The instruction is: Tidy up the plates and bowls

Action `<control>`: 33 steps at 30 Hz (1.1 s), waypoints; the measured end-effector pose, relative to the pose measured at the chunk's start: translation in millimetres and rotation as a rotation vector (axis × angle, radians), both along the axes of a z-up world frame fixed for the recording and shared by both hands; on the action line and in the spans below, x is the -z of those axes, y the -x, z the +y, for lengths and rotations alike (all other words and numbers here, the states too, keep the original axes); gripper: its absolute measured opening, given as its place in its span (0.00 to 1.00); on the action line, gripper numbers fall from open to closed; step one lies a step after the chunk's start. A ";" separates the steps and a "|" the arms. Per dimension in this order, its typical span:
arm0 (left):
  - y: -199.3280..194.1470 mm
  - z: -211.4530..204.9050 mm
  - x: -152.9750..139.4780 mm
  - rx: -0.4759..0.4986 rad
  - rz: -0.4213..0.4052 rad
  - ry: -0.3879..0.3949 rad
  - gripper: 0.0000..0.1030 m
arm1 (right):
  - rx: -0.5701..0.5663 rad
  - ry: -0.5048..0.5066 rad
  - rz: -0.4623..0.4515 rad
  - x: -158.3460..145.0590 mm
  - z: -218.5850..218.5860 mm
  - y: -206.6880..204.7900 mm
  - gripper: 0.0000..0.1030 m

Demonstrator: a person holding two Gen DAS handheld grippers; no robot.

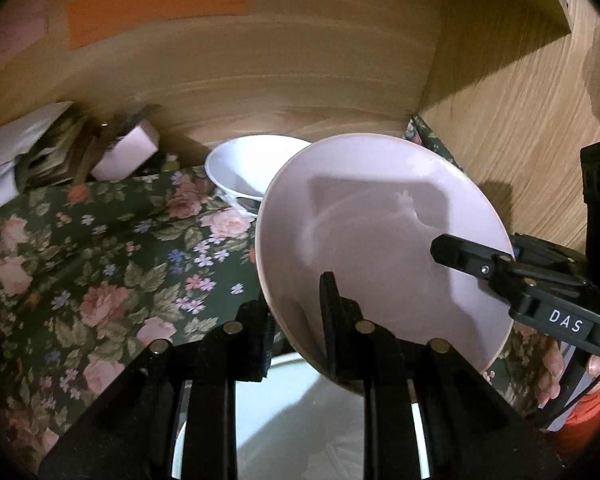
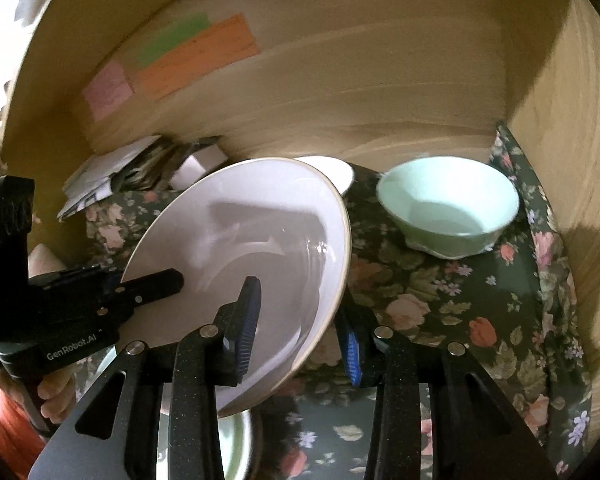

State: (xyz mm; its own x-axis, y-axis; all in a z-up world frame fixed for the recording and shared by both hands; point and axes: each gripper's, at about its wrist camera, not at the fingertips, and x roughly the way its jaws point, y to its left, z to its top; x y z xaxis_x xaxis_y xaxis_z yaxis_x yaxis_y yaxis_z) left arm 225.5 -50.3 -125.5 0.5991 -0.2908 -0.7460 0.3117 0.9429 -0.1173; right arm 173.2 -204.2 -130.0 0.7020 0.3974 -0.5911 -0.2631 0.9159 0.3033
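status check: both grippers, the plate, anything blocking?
Left gripper and right gripper both shut on pink plate, tilted, off the floral cloth. White bowl behind it, green bowl aside. Another plate underneath.

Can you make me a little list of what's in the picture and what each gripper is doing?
held thing: pink plate, tilted, lifted off the cloth
left gripper: shut on the plate's rim
right gripper: shut on the plate's rim
behind: white bowl, green bowl
underneath: another plate
surface: flowery tablecloth
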 end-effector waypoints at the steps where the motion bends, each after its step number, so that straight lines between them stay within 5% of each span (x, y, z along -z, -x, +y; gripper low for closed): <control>1: 2.5 3.2 -1.2 -0.007 -0.004 0.001 0.20 | -0.009 0.001 -0.006 -2.0 3.8 1.4 0.32; 33: 121.5 156.4 -17.5 -0.367 -0.088 0.020 0.20 | -0.380 0.052 -0.064 -19.6 159.4 28.2 0.27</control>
State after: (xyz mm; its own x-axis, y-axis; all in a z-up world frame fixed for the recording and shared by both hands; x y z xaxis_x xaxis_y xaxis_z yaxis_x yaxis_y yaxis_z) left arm 104.0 106.2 -107.9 0.7279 -0.0588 -0.6831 -0.0370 0.9915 -0.1248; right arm 145.0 -44.8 -110.4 0.5463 0.6072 -0.5770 -0.6039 0.7629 0.2311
